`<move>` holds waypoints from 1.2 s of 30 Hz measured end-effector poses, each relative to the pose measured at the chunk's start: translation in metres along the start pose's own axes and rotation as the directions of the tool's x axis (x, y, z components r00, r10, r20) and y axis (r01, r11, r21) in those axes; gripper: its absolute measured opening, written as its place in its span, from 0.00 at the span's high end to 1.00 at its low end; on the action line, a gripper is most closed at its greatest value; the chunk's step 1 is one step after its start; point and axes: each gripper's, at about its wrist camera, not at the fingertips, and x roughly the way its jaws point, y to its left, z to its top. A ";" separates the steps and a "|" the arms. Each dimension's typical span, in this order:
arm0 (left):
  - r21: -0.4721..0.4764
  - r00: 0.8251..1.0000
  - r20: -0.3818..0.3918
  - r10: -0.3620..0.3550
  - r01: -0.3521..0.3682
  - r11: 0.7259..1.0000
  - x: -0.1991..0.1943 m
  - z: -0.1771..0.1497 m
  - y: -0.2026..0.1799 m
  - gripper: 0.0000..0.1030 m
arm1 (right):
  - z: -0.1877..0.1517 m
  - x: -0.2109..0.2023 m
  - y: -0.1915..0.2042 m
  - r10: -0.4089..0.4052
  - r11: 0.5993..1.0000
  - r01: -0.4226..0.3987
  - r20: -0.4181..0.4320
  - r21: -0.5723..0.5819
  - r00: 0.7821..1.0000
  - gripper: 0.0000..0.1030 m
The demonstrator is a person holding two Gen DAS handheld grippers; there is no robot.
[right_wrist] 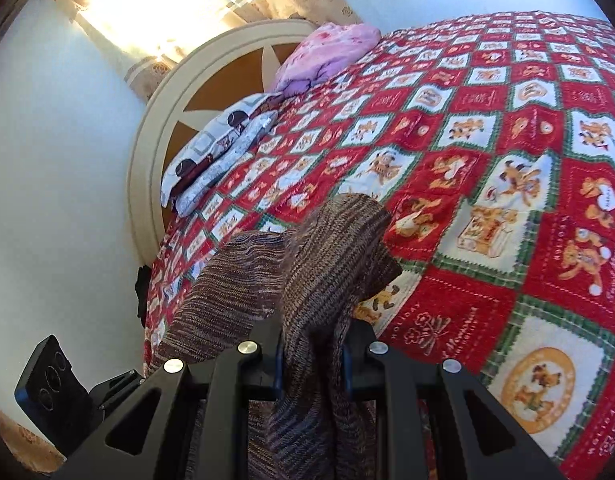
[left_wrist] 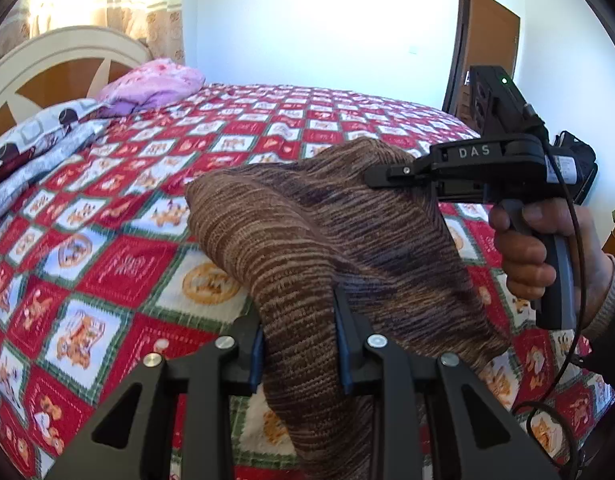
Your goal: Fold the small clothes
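Observation:
A brown striped knit garment [left_wrist: 327,240] hangs in the air above the bed, stretched between both grippers. In the left wrist view my left gripper [left_wrist: 301,344] is shut on a thick fold of it, the blue pads pressing both sides. My right gripper [left_wrist: 391,176] comes in from the right, held by a hand [left_wrist: 527,256], its fingers clamped on the garment's upper edge. In the right wrist view the right gripper [right_wrist: 313,356] is shut on a bunched fold of the knit garment [right_wrist: 327,260], which drapes down toward the left gripper's body [right_wrist: 55,392] at lower left.
The bed carries a red, green and white patchwork quilt [left_wrist: 119,248] with cartoon squares. At its head lie a grey patterned pillow [left_wrist: 39,148] and a pink bundle [left_wrist: 155,84] against a cream headboard [left_wrist: 63,52]. A brown door [left_wrist: 487,40] stands at the right.

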 end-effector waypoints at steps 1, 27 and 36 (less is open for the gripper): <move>-0.005 1.000 -0.006 0.002 -0.002 1.000 0.001 -0.003 0.003 0.71 | 0.000 0.003 -0.001 -0.001 1.000 0.001 -0.006 0.001 1.000 0.79; 0.000 0.973 0.125 0.192 -0.194 0.981 -0.020 -0.009 0.024 0.20 | -0.012 -0.015 0.011 -0.108 0.991 0.114 0.080 -0.072 0.991 0.50; -0.040 0.966 0.027 0.257 -0.256 0.966 0.020 -0.024 0.046 0.19 | -0.070 0.008 0.016 0.017 0.998 -0.022 -0.090 -0.054 0.996 0.40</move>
